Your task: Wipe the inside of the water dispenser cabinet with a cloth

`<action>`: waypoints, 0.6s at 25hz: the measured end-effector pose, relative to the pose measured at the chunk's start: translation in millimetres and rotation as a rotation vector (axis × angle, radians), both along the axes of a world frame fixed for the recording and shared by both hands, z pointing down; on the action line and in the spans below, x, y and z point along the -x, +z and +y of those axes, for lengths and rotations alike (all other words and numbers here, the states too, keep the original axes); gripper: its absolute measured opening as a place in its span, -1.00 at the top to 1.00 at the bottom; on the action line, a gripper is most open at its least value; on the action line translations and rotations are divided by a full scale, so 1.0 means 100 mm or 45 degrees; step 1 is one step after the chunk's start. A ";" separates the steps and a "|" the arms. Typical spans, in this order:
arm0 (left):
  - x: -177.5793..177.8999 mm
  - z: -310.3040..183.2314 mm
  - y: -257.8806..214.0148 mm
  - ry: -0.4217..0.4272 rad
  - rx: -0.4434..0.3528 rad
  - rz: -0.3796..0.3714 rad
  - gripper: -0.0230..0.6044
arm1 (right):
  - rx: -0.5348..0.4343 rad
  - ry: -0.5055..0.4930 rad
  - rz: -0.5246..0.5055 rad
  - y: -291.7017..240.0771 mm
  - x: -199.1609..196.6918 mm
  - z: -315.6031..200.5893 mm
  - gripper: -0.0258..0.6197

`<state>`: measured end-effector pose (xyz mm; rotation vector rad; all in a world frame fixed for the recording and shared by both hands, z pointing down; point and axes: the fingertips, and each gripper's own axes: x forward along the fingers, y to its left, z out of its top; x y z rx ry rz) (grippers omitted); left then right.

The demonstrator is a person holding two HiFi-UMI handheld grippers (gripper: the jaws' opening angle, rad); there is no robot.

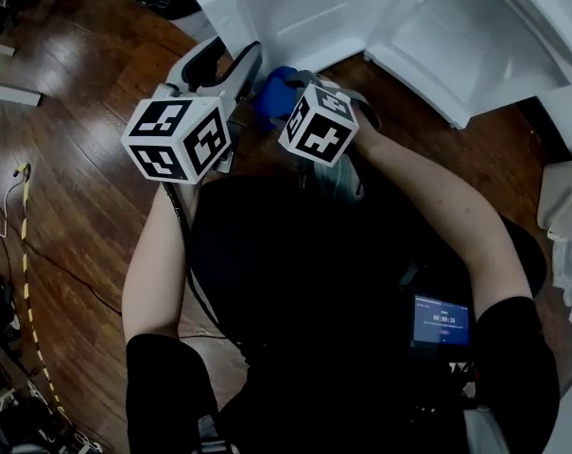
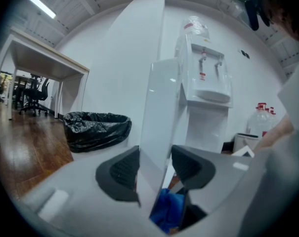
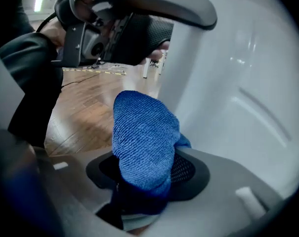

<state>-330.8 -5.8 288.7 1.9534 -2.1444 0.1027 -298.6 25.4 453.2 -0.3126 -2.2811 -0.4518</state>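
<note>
Left gripper (image 2: 154,168): fingers closed on the white door's (image 2: 156,107) edge.
Right gripper (image 3: 147,176): fingers gripping the bunched blue cloth (image 3: 142,142).
Cloth: upper centre of the head view.
Key relation: the cabinet opening (image 1: 456,55) lies up and right of the cloth, probably nearest the right gripper.
Views: only the head view shows the opening. The right gripper view shows a white wall just beside the cloth; whether they touch is unclear.
</note>
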 end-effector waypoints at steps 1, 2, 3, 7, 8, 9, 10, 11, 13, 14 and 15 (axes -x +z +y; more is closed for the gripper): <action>0.00 0.00 0.00 0.001 0.000 0.005 0.28 | 0.011 0.008 0.036 0.07 -0.02 0.05 0.21; 0.00 0.00 0.01 0.002 0.000 0.011 0.27 | 0.008 0.016 0.057 0.14 -0.03 0.08 0.21; 0.00 0.00 0.02 0.001 -0.001 0.014 0.27 | 0.001 0.026 0.059 0.16 -0.02 0.08 0.21; 0.00 0.03 0.00 0.008 -0.027 0.036 0.27 | 0.022 0.075 -0.052 -0.10 0.02 0.04 0.21; 0.01 0.06 -0.07 0.019 -0.077 0.056 0.26 | 0.012 0.077 -0.092 -0.21 0.02 0.03 0.21; 0.03 0.11 -0.20 0.025 -0.161 0.082 0.20 | -0.004 0.075 -0.135 -0.34 0.03 0.02 0.21; 0.07 0.19 -0.37 0.017 -0.268 0.107 0.15 | -0.022 0.071 -0.179 -0.49 0.03 0.02 0.21; 0.13 0.28 -0.55 -0.004 -0.377 0.127 0.12 | -0.041 0.064 -0.221 -0.65 0.04 0.02 0.21; 0.26 0.47 -0.82 -0.069 -0.545 0.168 0.09 | -0.091 0.042 -0.300 -0.97 0.07 0.04 0.21; 0.31 0.56 -0.90 -0.098 -0.600 0.197 0.08 | -0.121 0.030 -0.340 -1.13 0.07 0.05 0.21; 0.36 0.64 -0.95 -0.115 -0.650 0.234 0.08 | -0.149 0.022 -0.383 -1.29 0.08 0.06 0.21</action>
